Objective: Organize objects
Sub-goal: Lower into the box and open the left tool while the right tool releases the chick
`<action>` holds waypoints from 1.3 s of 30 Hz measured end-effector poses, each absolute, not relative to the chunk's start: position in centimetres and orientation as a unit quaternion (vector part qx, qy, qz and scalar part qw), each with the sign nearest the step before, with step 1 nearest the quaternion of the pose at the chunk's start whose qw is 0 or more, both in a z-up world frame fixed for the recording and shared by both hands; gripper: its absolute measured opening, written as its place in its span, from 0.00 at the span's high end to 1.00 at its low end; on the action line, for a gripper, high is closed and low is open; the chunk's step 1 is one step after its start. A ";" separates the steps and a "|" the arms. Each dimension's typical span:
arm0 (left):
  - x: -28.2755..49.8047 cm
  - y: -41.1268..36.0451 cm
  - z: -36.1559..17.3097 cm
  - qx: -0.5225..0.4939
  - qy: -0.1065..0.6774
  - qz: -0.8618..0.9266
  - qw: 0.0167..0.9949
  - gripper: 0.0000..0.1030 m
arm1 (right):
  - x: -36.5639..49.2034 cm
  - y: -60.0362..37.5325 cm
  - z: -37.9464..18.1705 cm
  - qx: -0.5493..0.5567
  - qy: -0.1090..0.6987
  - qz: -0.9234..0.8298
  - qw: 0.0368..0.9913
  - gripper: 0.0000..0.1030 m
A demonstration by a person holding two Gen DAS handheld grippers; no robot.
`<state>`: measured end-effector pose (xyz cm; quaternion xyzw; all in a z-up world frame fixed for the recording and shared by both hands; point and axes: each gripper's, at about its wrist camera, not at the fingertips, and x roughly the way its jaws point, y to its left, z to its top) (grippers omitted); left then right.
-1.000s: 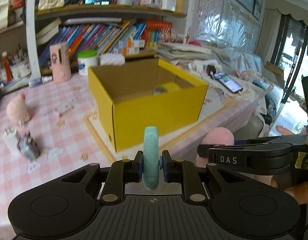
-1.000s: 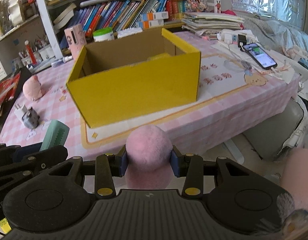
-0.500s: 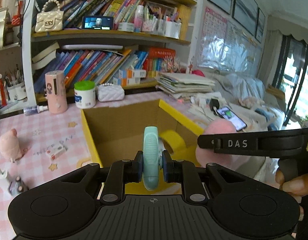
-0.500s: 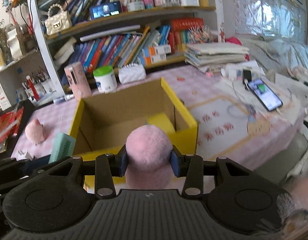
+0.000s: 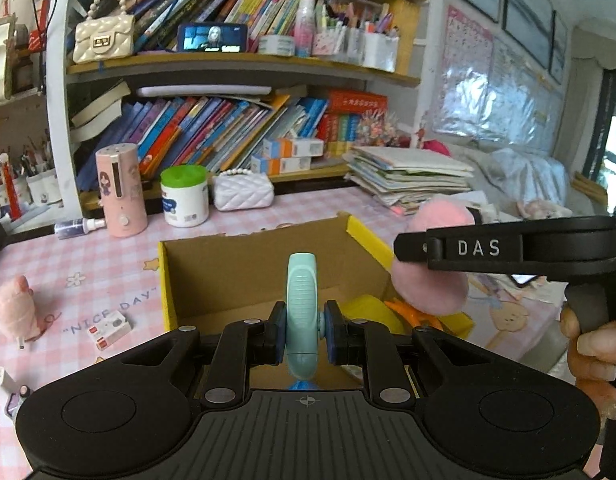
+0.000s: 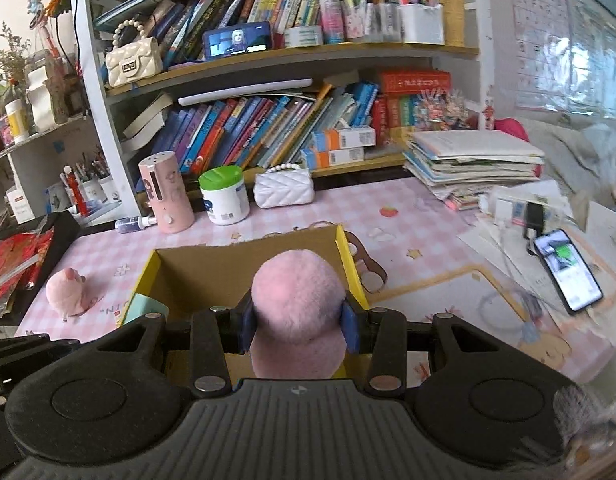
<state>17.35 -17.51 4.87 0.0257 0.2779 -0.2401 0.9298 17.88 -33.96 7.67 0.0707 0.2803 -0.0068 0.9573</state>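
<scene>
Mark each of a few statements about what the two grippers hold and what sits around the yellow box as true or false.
1. The left gripper is clamped on a mint-green object. True.
2. The right gripper is empty. False: it grips a pink plush ball.
3. The yellow box is closed. False: its top is open, with cardboard walls showing inside.
4. A green-lidded white tub stands between a pink cylinder and a white quilted purse. True.
5. The lit phone on the table lies left of the box. False: it lies to the right.
</scene>
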 end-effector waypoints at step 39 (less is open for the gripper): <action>23.5 -20.6 -2.0 0.055 0.417 -0.150 0.895 0.83 | 32.9 -29.2 -0.6 -0.080 0.435 0.180 0.879 0.62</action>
